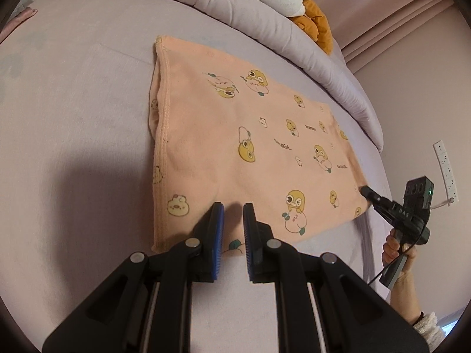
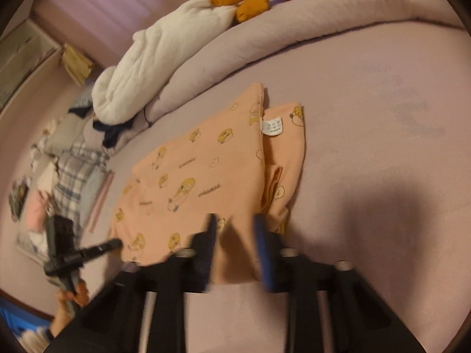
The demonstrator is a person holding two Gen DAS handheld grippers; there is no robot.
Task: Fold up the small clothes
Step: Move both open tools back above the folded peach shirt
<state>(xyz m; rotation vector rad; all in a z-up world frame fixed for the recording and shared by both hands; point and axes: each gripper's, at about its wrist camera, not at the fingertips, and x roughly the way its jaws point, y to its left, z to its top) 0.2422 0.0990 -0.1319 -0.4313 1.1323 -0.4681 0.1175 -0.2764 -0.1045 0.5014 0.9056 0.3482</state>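
Your left gripper point(image 1: 234, 206) has matte black linkage arms joined by round silver pivot pins, with ribbed blue pads point(image 1: 219, 229) lining its two fingers. Your right gripper point(image 1: 363, 189) is black with white lettering on its side, a boxy camera module showing a green light, a grey handle and a thin black cable. Your right hand point(image 1: 396, 253) shows bare skin, a dark wristband and a fuzzy cream sleeve cuff point(image 1: 428, 328).

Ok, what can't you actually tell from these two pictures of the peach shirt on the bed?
- Right wrist view: the right gripper is motion-blurred, so whether it touches the shirt is unclear.
- Same view: print on the white label is too small to read.
- Left wrist view: the left gripper covers the shirt's near edge.
- Both views: the layers folded under the shirt are hidden by its top layer.
- The floor pile is too blurred to identify.
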